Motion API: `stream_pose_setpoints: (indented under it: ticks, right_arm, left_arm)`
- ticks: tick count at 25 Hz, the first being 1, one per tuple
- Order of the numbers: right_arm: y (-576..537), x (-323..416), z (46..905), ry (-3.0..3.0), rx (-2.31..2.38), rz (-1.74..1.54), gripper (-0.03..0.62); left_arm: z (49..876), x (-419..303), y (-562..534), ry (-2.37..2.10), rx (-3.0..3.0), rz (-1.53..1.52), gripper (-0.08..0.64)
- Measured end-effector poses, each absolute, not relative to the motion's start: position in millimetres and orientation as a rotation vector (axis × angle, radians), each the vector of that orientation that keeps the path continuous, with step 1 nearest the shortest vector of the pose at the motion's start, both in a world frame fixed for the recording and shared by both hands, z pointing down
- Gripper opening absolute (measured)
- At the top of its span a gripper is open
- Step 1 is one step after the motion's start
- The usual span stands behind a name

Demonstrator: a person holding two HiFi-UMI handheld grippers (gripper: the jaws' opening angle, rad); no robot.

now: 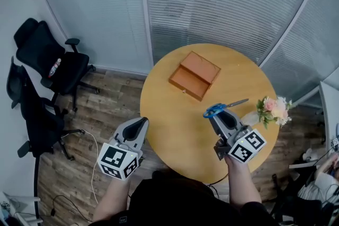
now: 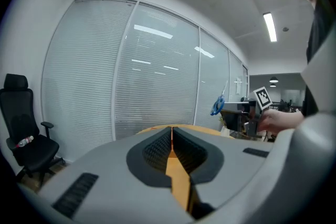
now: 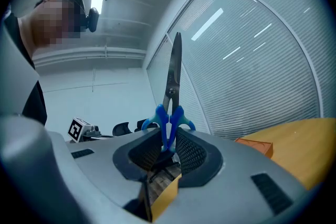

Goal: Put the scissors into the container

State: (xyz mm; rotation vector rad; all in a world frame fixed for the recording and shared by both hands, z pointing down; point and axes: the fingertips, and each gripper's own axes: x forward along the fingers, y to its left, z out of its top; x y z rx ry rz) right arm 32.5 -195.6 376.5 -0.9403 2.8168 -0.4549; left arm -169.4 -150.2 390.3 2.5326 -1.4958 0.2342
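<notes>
Blue-handled scissors [image 1: 223, 108] are clamped by the handles in my right gripper [image 1: 218, 114], over the right part of the round wooden table [image 1: 175, 135]. In the right gripper view the scissors [image 3: 169, 115] stand with the blades up between the pads of that gripper [image 3: 168, 141]. The container, an open wooden box [image 1: 194, 75], lies on the table's far half, beyond and left of the scissors; it shows as the box [image 3: 254, 145] at the right. My left gripper [image 1: 142, 123] hangs at the table's left edge, shut and empty, its jaws [image 2: 171, 136] closed on nothing.
A small vase of flowers [image 1: 271, 110] stands on the table just right of my right gripper. Black office chairs [image 1: 47, 63] stand on the wood floor at the left. A curved glass wall with blinds [image 1: 222, 2] runs behind the table.
</notes>
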Motion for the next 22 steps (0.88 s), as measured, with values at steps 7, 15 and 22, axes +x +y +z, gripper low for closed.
stream_pose_setpoints:
  ticks: [7, 15, 22]
  right_arm:
    - [-244.7, 59.0, 390.8, 2.797, -1.003, -0.471, 0.097]
    - [-305.6, 82.5, 409.9, 2.84, -1.168, -0.458, 0.097]
    - [-361.3, 63.1, 437.5, 2.903, -1.217, -0.492, 0.097]
  left_arm:
    - [400.4, -146.8, -203.2, -1.451, 2.545, 0.297, 0.018]
    - [422.6, -128.5, -270.6, -1.312, 2.606, 0.34, 0.018]
    - [440.4, -124.2, -320.8, -1.213, 2.636, 0.358, 0.018]
